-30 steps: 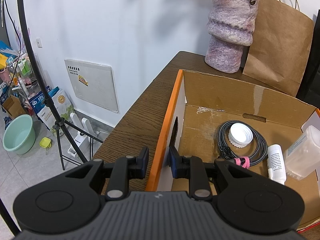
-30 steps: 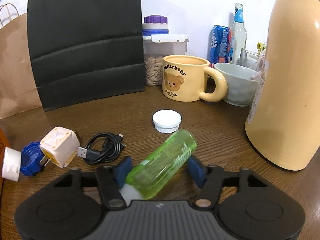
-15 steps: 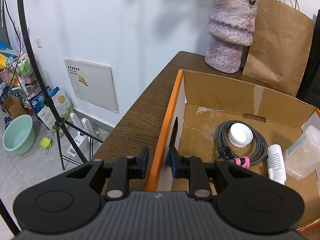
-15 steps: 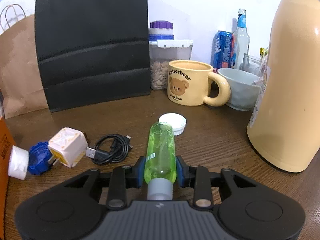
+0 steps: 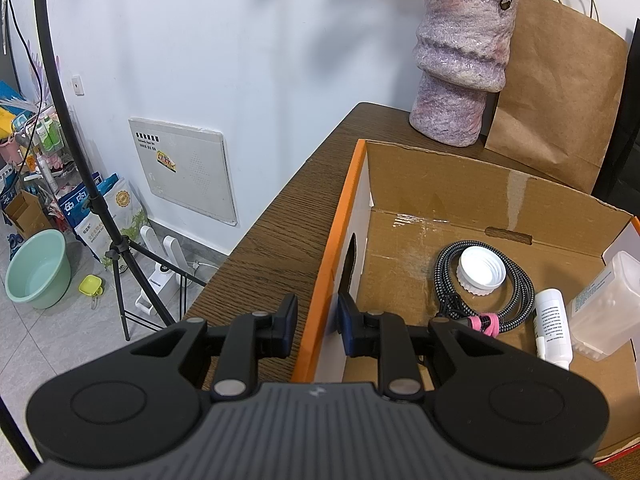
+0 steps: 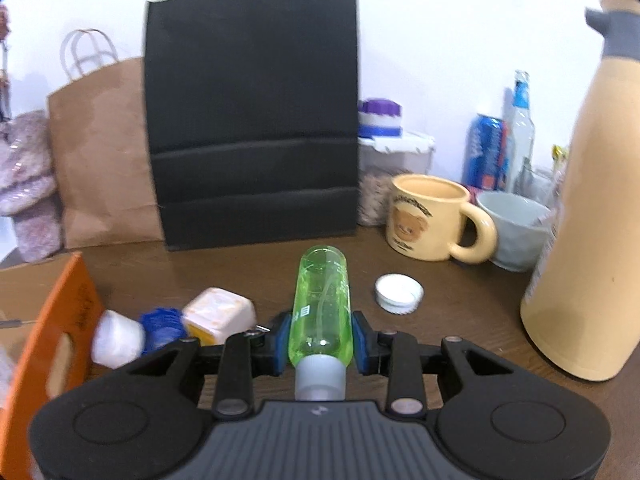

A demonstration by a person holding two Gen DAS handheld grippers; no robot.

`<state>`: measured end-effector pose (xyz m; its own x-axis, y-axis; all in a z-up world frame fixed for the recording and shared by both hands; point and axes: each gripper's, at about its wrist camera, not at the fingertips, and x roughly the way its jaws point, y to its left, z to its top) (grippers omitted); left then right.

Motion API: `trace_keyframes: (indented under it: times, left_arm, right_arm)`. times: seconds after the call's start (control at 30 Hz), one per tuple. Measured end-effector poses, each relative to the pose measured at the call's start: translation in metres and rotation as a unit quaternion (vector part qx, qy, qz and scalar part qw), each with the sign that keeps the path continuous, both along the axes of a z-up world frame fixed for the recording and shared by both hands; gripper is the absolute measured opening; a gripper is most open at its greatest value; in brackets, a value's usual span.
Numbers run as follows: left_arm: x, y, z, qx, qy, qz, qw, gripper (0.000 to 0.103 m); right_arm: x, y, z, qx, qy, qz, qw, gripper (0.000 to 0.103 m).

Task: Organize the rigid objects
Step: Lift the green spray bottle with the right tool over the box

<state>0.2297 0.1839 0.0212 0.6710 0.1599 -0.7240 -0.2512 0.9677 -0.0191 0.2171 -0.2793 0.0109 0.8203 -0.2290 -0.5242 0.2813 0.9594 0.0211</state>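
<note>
Green plastic sits clamped between the blue pads of the right gripper (image 6: 319,344): the green bottle (image 6: 322,312) that lay slanted on the table (image 6: 460,320) a second ago, loose between wide-apart fingers, now points straight ahead along the fingers, grey cap toward the camera. The pads have come in against both its sides and the jaws stand only as far apart as the bottle's width. The view has also risen and swung left, so the orange edge of the cardboard box (image 6: 52,320) comes into sight on the left, and the bottle looks to be clear of the wood. I judge the pick done and the carry toward the box begun.

The left gripper (image 5: 316,328) has not moved: its fingers straddle the orange wall of the box (image 5: 332,240), one outside and one inside, closed onto the wall and steadying it.

Inside the box lie a braided cable (image 5: 520,292), a white lid (image 5: 482,270), a small white bottle (image 5: 554,328) and a clear plastic container (image 5: 608,304). Left on the table near the right gripper are a white cap (image 6: 399,289), a cream cube adapter (image 6: 220,314), a blue cap (image 6: 162,328) and a white cylinder (image 6: 116,338), so several pieces are yet to go in
</note>
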Motion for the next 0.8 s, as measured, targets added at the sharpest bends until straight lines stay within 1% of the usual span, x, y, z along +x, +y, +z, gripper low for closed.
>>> trace_keyframes:
  times: [0.3, 0.47, 0.6, 0.8]
  left_arm:
    - [0.000, 0.000, 0.000, 0.000, 0.000, 0.000, 1.0000, 0.023]
    - [0.001, -0.001, 0.000, 0.002, 0.000, 0.000, 1.0000, 0.023]
    - [0.001, -0.001, 0.000, 0.002, 0.000, 0.000, 1.0000, 0.023]
    - [0.001, -0.002, 0.000, 0.002, 0.000, 0.000, 1.0000, 0.023]
  right_arm:
    - [-0.010, 0.050, 0.030, 0.002, -0.035, 0.079, 0.996, 0.030]
    - [-0.011, 0.086, 0.039, 0.008, -0.041, 0.126, 0.991, 0.030]
    - [-0.010, 0.119, 0.043, 0.011, -0.043, 0.165, 0.985, 0.030]
    - [-0.007, 0.175, 0.049, 0.020, -0.046, 0.226, 0.973, 0.030]
